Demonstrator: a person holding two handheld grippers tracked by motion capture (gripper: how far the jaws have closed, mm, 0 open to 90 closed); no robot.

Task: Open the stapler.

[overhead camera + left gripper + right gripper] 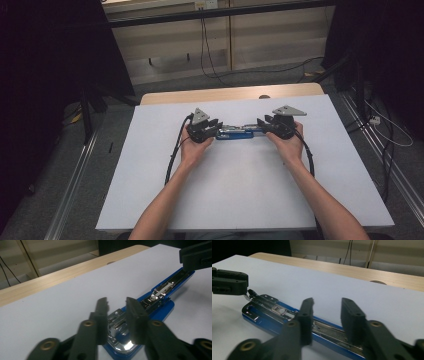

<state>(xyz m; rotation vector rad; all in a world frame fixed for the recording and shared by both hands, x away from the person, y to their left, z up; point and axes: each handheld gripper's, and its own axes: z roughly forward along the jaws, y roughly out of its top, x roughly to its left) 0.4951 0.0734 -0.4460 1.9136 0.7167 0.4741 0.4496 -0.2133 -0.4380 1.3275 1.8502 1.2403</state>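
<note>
left gripper (212, 129): black plastic body, grey three-cornered metal plate on top, black cable from its rear | right gripper (266, 125): the same black body, grey plate, black cable | jaws: flat black bars, matte, with brass-coloured rivets at the joints and small screw holes | arms: bare, no sleeves
</note>
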